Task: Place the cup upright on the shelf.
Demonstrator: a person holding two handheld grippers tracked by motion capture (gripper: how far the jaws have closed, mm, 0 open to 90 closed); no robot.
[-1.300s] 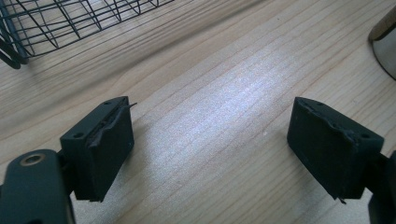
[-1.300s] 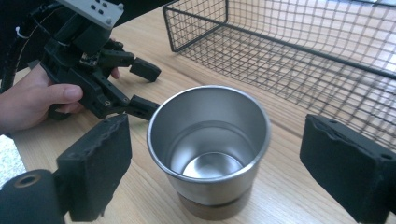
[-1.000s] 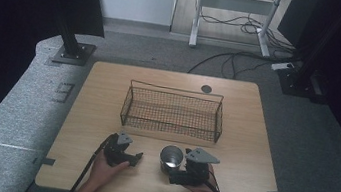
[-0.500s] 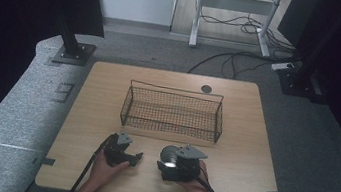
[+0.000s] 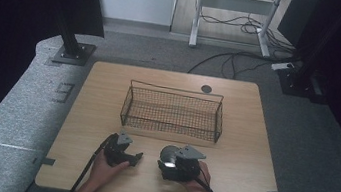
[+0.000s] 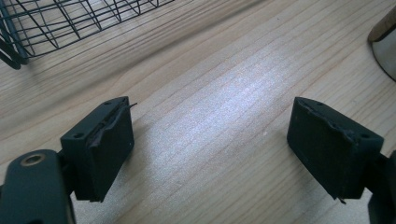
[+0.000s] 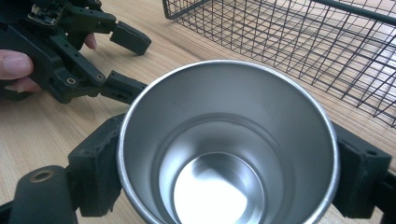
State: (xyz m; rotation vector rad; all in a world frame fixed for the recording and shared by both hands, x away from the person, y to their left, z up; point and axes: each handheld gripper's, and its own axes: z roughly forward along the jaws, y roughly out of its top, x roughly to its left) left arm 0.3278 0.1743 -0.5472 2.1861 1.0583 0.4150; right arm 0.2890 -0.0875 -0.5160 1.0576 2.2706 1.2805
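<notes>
A shiny steel cup stands upright on the wooden table, near the front edge. My right gripper has just been closing its jaws, and both black pads now press on the cup's sides. In the high view the cup sits at the left end of the right gripper. To its left, my left gripper rests on the table with its jaws wide apart. Nothing lies between them but bare wood. The cup's edge shows at the far right of the left gripper view.
A black wire basket stands empty in the middle of the table, just beyond both grippers; its mesh is close behind the cup. The left gripper lies a hand's width from the cup. A round grommet sits near the far edge.
The right gripper slid left to the cup and its jaws came in from wide apart onto the cup's sides. The left gripper and the basket stayed put.
</notes>
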